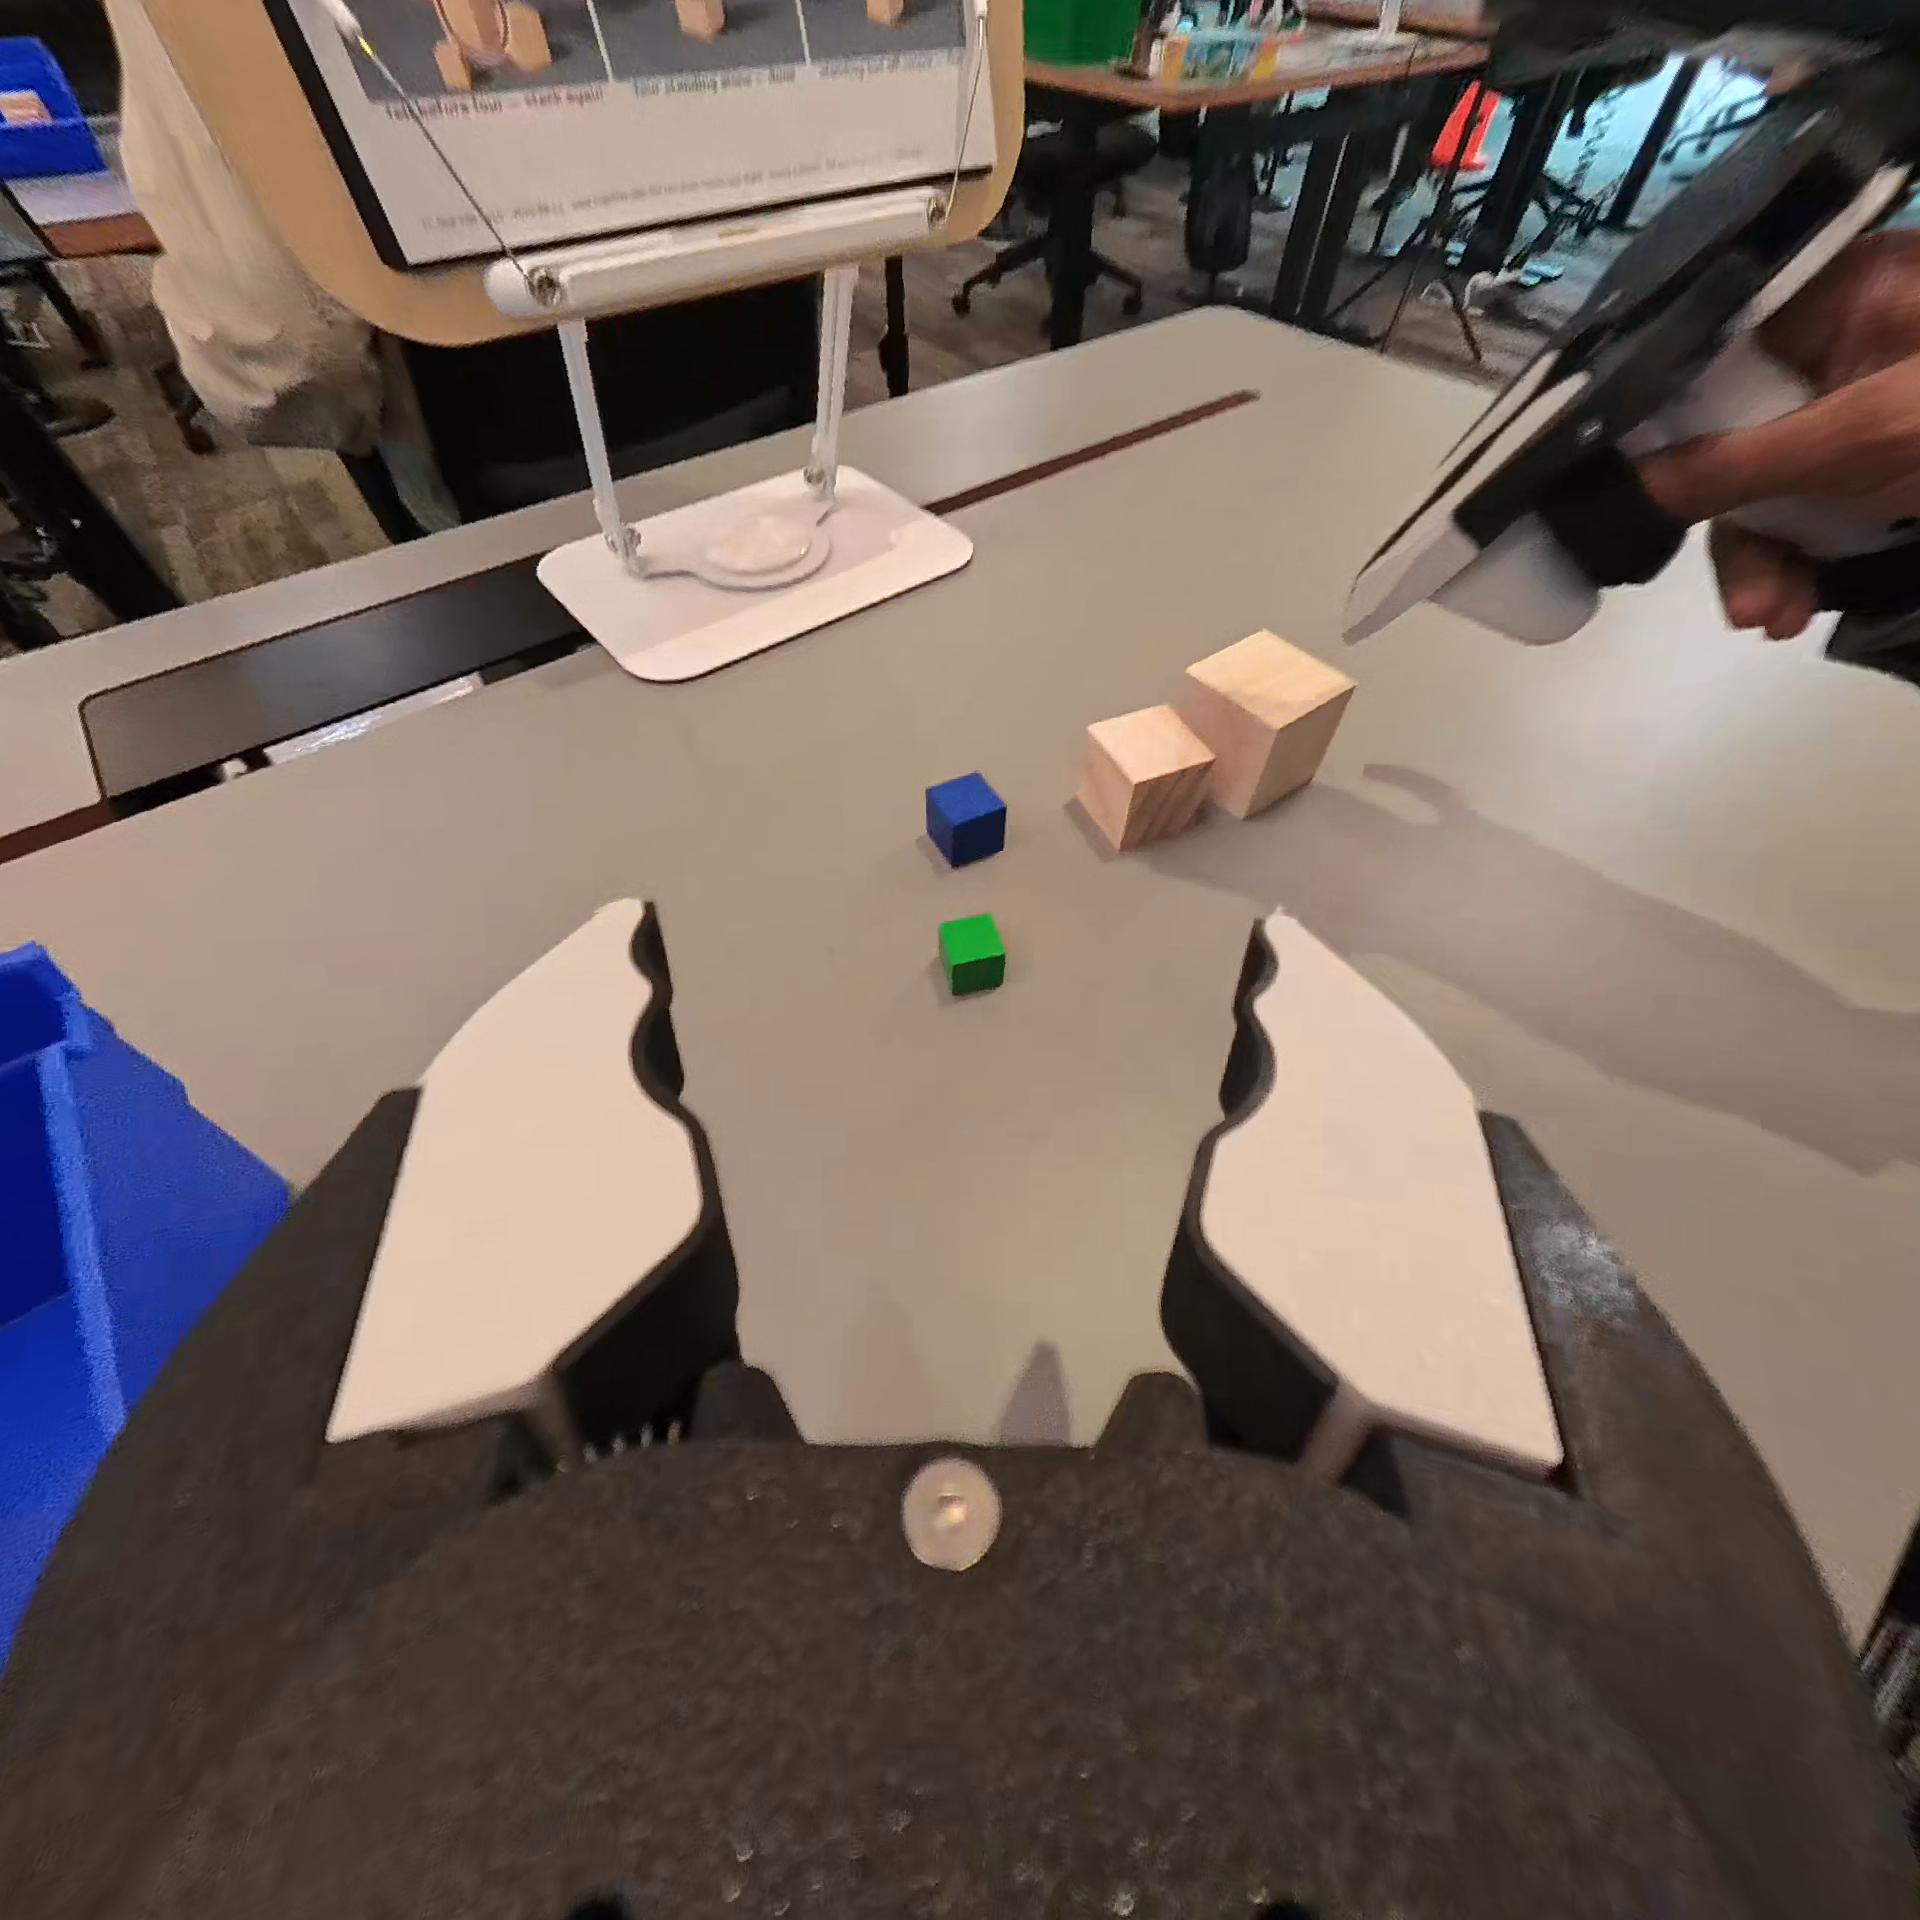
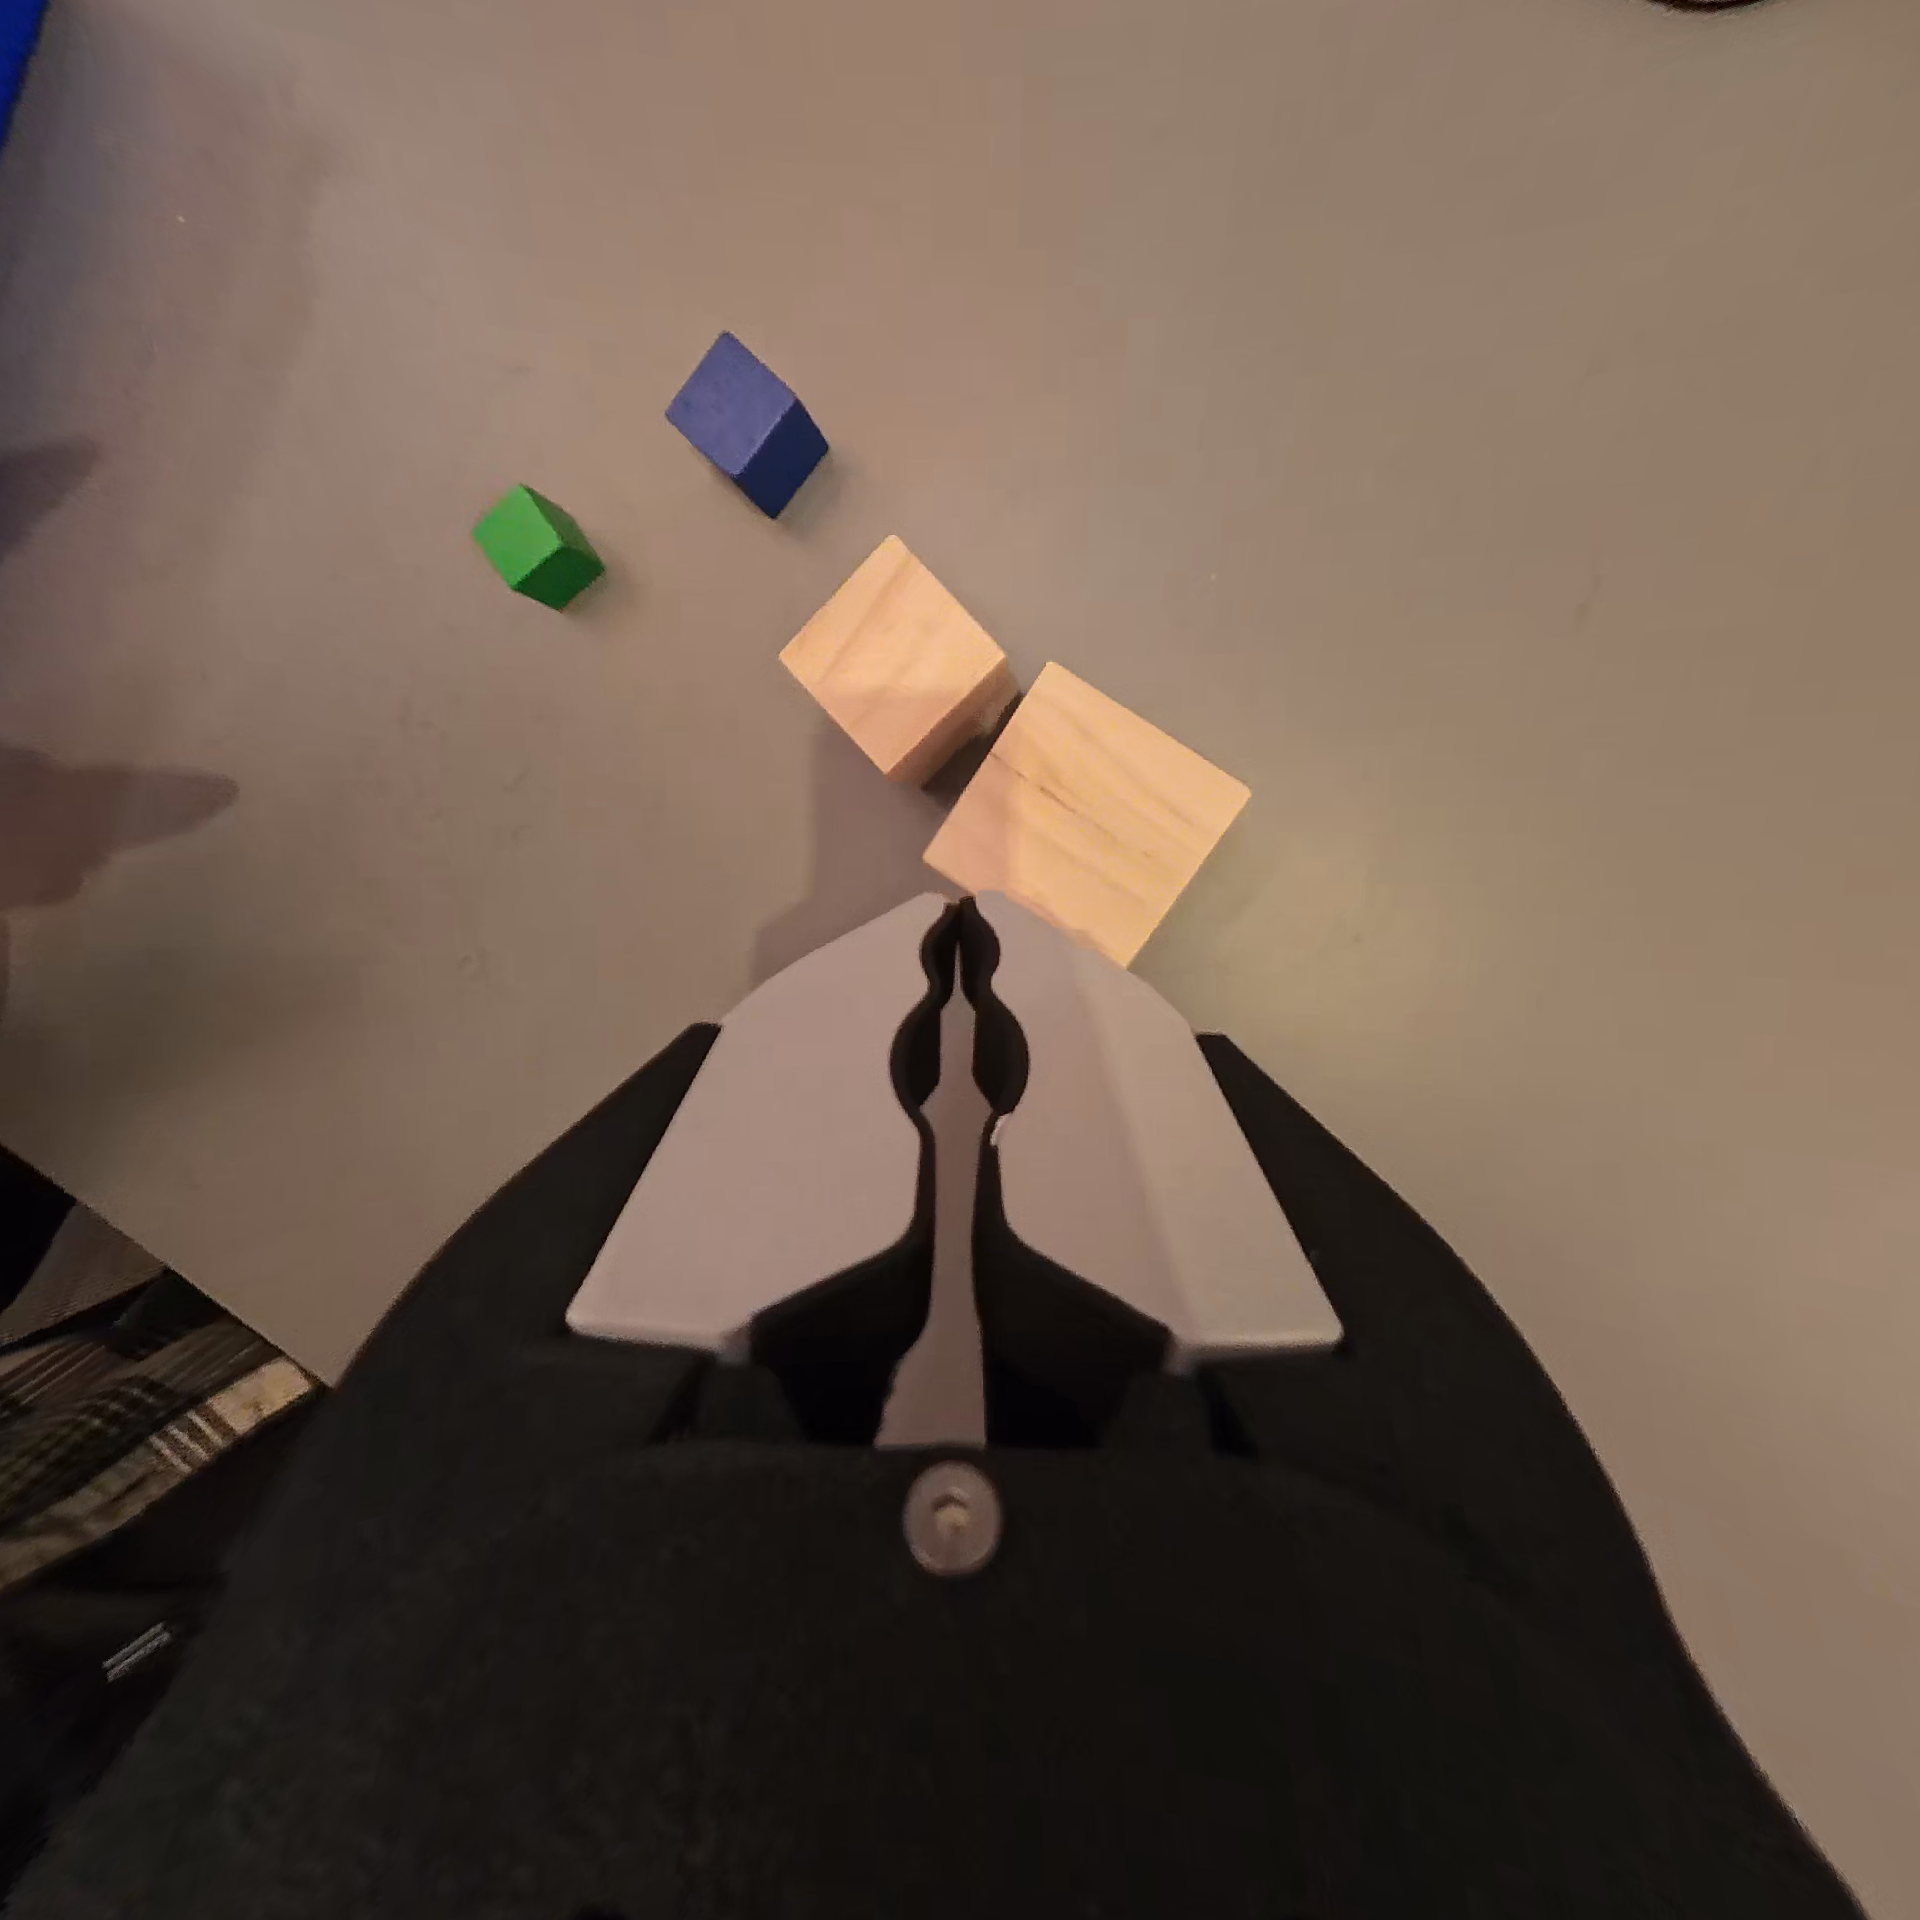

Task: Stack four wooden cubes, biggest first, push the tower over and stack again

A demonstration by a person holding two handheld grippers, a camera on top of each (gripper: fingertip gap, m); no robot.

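Observation:
Four cubes lie apart on the grey table [image 1: 1039,1195], none stacked. The biggest plain wooden cube [image 1: 1270,719] [image 2: 1091,810] stands next to a smaller plain cube [image 1: 1145,774] [image 2: 894,657]. A blue cube [image 1: 966,818] [image 2: 748,421] and the smallest, green cube [image 1: 971,954] [image 2: 538,545] lie further left. My left gripper [image 1: 951,914] is open and empty, just short of the green cube. My right gripper [image 2: 961,904] is shut and empty, hovering above the big cube's near corner; it also shows in the left wrist view [image 1: 1371,613].
A white stand [image 1: 753,566] holding an instruction board rises at the table's far side. A blue bin [image 1: 94,1247] sits at the left edge. A person's hand [image 1: 1766,582] holds the right gripper. Chairs and desks stand beyond the table. My right fingertips sit around 25 centimeters from my left ones. The left gripper is farther from the biggest plain wooden cube [image 1: 1270,719], some 20 centimeters, than the right, some 4 centimeters. My right wrist view [image 2: 955,841] looks at it from another angle.

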